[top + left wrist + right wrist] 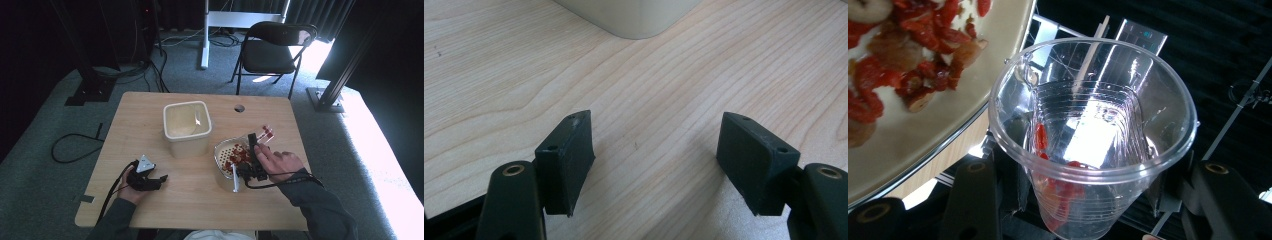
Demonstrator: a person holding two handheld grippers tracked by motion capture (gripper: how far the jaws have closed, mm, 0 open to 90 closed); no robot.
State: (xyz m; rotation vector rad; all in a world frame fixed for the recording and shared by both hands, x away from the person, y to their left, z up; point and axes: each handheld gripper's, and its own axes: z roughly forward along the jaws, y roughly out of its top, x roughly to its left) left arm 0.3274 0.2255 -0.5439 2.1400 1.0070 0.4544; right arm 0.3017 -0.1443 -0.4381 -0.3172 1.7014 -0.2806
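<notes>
No legible text, labels, brands or numbers anywhere. Clear ribbed plastic cup (1092, 130) is unmarked, and so is the cream square plastic tub (187, 128). The small teal mark on the shiny panel (1143, 35) behind the cup is too small to read.

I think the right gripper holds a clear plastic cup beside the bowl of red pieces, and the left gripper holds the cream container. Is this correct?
Not quite. The left gripper holds nothing: the left gripper view shows its jaws apart over bare table, with the cream container farther off. The rest stands: the right gripper does hold the clear plastic cup beside the bowl of red pieces.
</notes>
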